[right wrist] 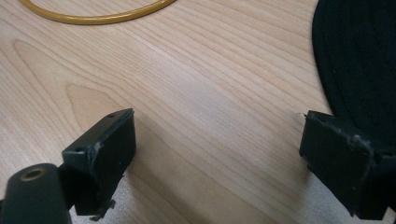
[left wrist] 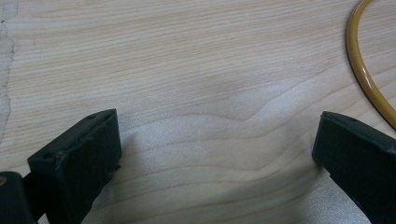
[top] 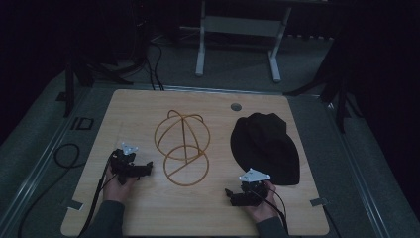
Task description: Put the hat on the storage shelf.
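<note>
A yellow wire hat stand point(top: 182, 147) made of hoops stands at the middle of the wooden table point(top: 148, 213). A black hat point(top: 265, 147) lies flat to its right. My left gripper point(top: 143, 170) rests low on the table just left of the stand's base ring point(left wrist: 362, 70), open, with bare wood between its jaws. My right gripper point(top: 232, 194) sits near the front edge, below the hat's brim point(right wrist: 359, 56), also open and empty. The base ring point(right wrist: 93, 17) shows beyond it at the top left.
A round grommet hole point(top: 236, 106) sits near the table's far edge. A white metal frame point(top: 237, 34) stands on the floor beyond. Cables point(top: 67, 156) lie on the floor to the left. Tape tabs point(top: 317, 202) mark the front corners.
</note>
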Demonstrator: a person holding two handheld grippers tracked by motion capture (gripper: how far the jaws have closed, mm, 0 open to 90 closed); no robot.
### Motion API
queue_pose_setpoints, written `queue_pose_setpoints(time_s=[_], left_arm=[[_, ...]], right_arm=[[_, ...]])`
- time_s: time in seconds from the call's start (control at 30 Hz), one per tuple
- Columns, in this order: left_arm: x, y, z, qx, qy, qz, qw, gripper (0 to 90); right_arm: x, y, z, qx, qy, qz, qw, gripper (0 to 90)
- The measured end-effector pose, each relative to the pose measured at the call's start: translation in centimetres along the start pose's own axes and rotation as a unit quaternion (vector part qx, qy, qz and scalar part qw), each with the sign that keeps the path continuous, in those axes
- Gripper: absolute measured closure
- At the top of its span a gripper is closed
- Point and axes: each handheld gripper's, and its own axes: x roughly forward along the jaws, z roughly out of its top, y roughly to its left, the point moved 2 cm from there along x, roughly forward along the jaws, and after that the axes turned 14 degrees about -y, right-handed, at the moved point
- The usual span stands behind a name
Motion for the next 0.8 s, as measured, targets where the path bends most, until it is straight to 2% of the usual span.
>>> queue_pose_setpoints(time_s=[0.13, 0.17, 0.27, 0.4, 0.47, 0.57, 0.8], left_arm=[[0.0, 0.0, 0.0, 0.0, 0.0, 0.0, 1.0, 1.5], [0.0, 0.0, 0.0, 0.0, 0.0, 0.0, 1.0, 1.5], [0.01, -0.01, 0.0, -0.001, -0.001, 0.0, 1.0, 1.5], [0.0, 0.0, 0.0, 0.0, 0.0, 0.0, 1.0, 1.5], [0.0, 0.0, 0.0, 0.0, 0.0, 0.0, 1.0, 1.5], [0.01, -0.01, 0.0, -0.001, -0.001, 0.0, 1.0, 1.5], [0.02, -0.02, 0.0, -0.001, -0.001, 0.0, 1.0, 1.5]], right_arm=[[-0.01, 0.01, 0.0, 0.0, 0.0, 0.0, 1.0, 10.9], [-0.05, 0.08, 0.01, -0.002, -0.003, 0.0, 1.0, 14.5], [-0.06, 0.15, 0.01, -0.001, -0.004, -0.001, 1.0, 15.6], [-0.12, 0.15, 0.05, -0.006, -0.01, 0.008, 0.9999, 22.1], [-0.09, 0.24, 0.1, 0.001, -0.013, -0.002, 0.9999, 24.5], [-0.14, 0.25, 0.37, 0.005, -0.001, -0.012, 0.9999, 29.4], [-0.35, -0.07, 0.59, 0.002, 0.014, -0.007, 0.9999, 33.0]])
